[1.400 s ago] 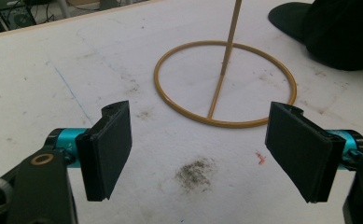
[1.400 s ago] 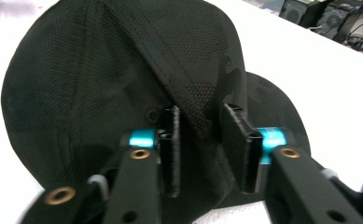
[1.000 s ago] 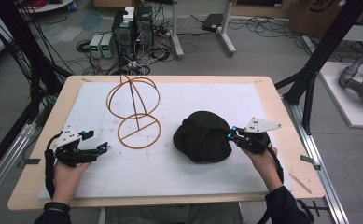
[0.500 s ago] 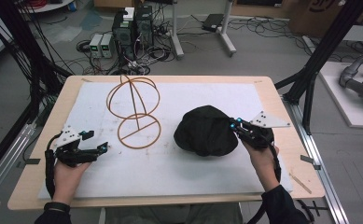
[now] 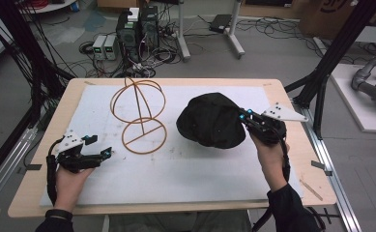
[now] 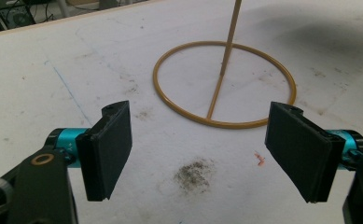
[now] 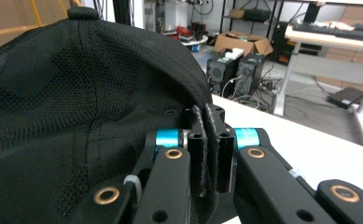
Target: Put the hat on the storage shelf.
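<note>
Step in hand: lifting the black cap (image 5: 211,120) off the desk (image 5: 185,166), by my reading to carry it to the wire hat stand (image 5: 138,115).
Right hand-held gripper (image 5: 245,117): jaws pressed together on the cap's edge fabric; in the right gripper view a thin fold of cloth sits between the pads (image 7: 210,149).
Cap position: right of the stand, apart from it, its gripped side raised and the crown sagging toward the white mat (image 5: 103,193).
Left hand-held gripper (image 5: 103,153): jaws spread, nothing between them, resting low on the mat near the stand's base ring (image 6: 223,84).
Doing it well: keep the pinch firm, since the bite is shallow and could slip; lift until the whole cap clears the mat before moving sideways.
Stand: light wire, likely to tip if the cap drags against it; the free gripper could steady the base ring.
Approach: come over the top loop and lower the crown onto it.
</note>
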